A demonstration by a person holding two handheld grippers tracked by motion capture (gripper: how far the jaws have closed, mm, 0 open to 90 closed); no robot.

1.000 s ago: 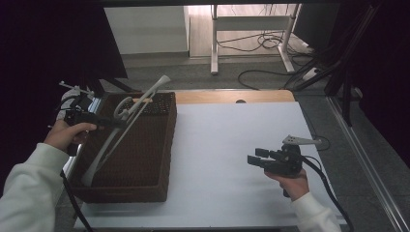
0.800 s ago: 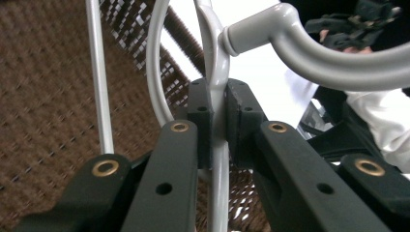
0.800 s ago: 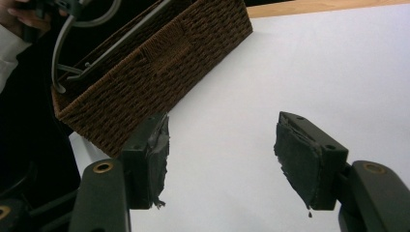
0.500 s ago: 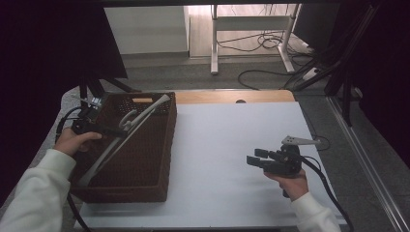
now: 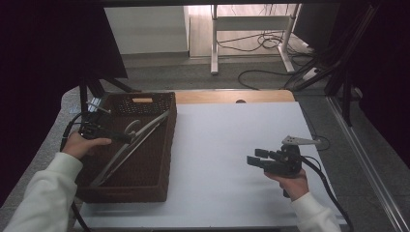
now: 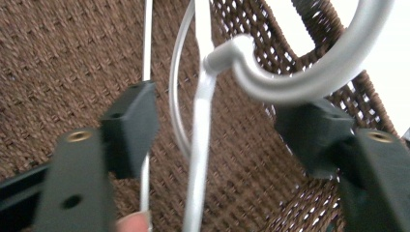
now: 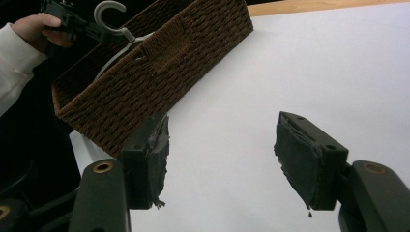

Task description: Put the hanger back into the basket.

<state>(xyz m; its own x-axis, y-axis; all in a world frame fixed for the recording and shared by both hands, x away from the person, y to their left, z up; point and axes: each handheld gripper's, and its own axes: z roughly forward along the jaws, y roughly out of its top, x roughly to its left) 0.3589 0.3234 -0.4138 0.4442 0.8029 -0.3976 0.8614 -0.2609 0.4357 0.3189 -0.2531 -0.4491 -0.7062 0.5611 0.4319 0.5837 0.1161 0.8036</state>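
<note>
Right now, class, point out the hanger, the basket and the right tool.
hanger [image 5: 126, 147]: high view, on its long arm.
basket [image 5: 164, 159]: high view, on its right wall.
right tool [image 5: 255, 157]: high view, between its tips.

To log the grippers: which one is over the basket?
The left gripper: over the brown basket, jaws open around a hanger. The right gripper hangs over bare white table.

The lower end of the grey hanger [image 5: 126, 145] sinks behind the near wall of the brown wicker basket [image 5: 159, 159], so its full shape stays out of sight. Up close by the left gripper [image 6: 212, 130], the hanger's hook runs off the top edge and its stem is blurred. The person's left sleeve [image 5: 41, 198] is cut off at the bottom edge.
</note>
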